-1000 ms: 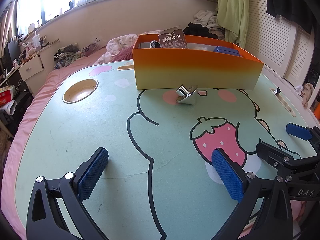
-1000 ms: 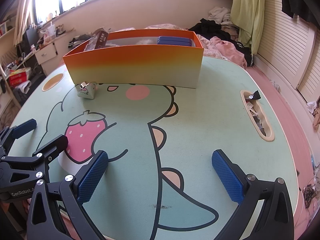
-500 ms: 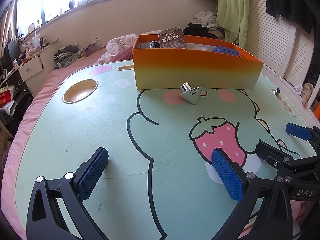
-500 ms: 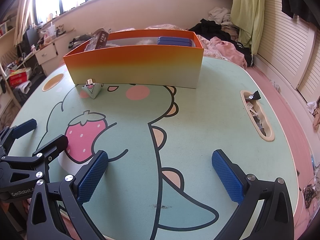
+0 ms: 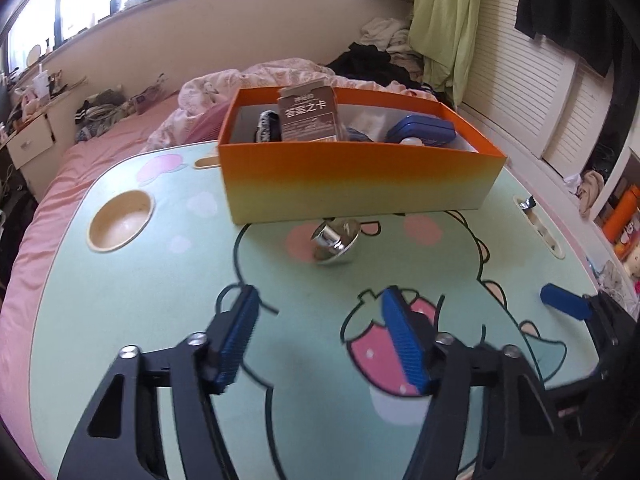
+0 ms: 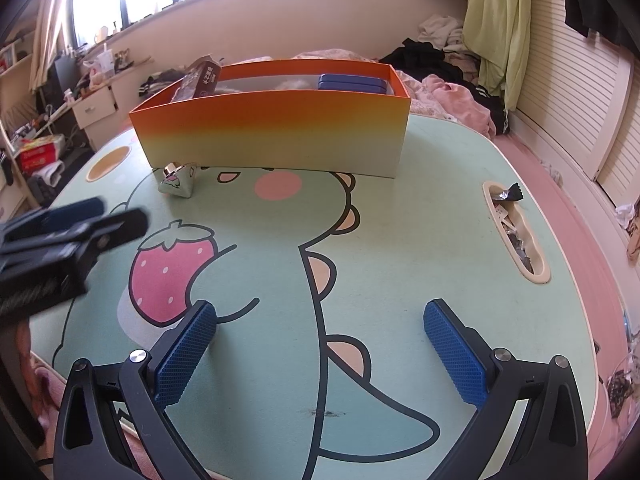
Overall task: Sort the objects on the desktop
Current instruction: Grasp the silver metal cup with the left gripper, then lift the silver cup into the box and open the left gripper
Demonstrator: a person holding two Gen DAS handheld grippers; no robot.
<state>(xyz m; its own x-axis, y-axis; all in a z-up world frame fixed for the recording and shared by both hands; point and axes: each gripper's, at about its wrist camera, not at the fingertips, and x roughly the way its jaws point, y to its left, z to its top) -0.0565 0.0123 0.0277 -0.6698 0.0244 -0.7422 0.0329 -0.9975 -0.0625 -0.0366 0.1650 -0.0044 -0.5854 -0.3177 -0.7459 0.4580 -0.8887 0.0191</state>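
A small shiny silver object [image 5: 335, 242] lies on the cartoon-printed table [image 5: 120, 300], just in front of the orange box [image 5: 360, 184]; it also shows in the right wrist view [image 6: 179, 180]. The box [image 6: 272, 140] holds a brown card pack [image 5: 310, 114], a blue case [image 5: 422, 131] and other items. My left gripper [image 5: 324, 340] is open and empty, raised above the table short of the silver object; it appears blurred in the right wrist view [image 6: 60, 236]. My right gripper [image 6: 320, 354] is open and empty over the table's near edge; one fingertip [image 5: 564, 306] shows in the left wrist view.
A round cup recess [image 5: 120, 220] is at the table's left. A slot [image 6: 514, 232] with wrappers is at the right. Bedding and clothes [image 6: 452, 96] lie behind the box. Slatted doors [image 5: 540, 92] stand at the right.
My left gripper has lifted and moved forward toward the silver object, and its jaws have narrowed somewhat. The silver object shifted slightly. The right gripper has stayed still.
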